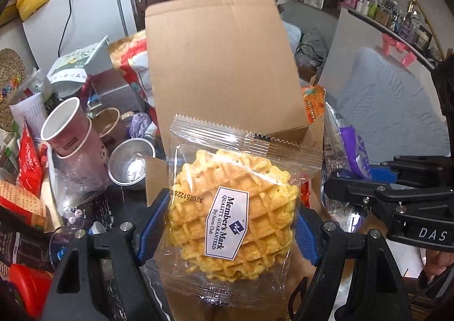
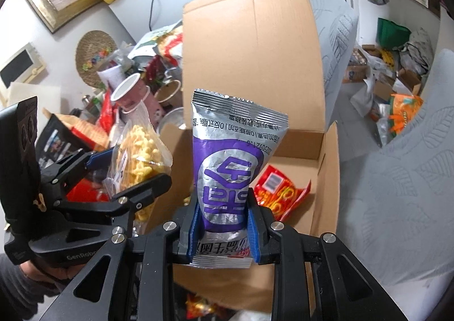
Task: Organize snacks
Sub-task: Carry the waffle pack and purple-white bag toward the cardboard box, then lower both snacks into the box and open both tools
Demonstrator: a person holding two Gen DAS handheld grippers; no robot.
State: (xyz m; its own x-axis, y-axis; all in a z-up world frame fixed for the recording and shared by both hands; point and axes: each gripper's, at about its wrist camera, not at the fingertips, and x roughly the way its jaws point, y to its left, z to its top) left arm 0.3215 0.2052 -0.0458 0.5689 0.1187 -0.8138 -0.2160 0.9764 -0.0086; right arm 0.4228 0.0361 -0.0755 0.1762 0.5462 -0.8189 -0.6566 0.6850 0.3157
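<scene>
The left gripper [image 1: 227, 224] tilts steeply downward over an open brown corrugated cardboard box [image 1: 227, 65], its blue ribbed pads [image 1: 150, 224] spread wide and pressing both edges of a clear crinkly plastic packet of round golden waffle biscuits [image 1: 232, 216] (a white label with dark print sits across its front). The packet stands upright between the pads, its zigzag-cut top seam level with the box's near rim.

The right gripper [image 2: 224, 233] points down at a similar slant beside it, its blue pads [image 2: 252, 233] drawn close together and pinching the lower part of a silver foil pouch with a purple printed band [image 2: 229, 168]. The pouch is creased and shiny, flaring wider above the grip, and it hangs over the box's open mouth. A person's hand in a grey sleeve [image 2: 25, 284] grips the left tool's black handle at the lower left of the right wrist view.

Inside the box, on its bare cardboard floor, lies a red and yellow glossy snack wrapper [image 2: 281, 193]. The box's tall rear flap stands upright, showing fold creases. To the left of the box, stacked pink paper cups [image 1: 68, 133] lean beside a small round polished metal bowl [image 1: 130, 162] among crowded packets.
</scene>
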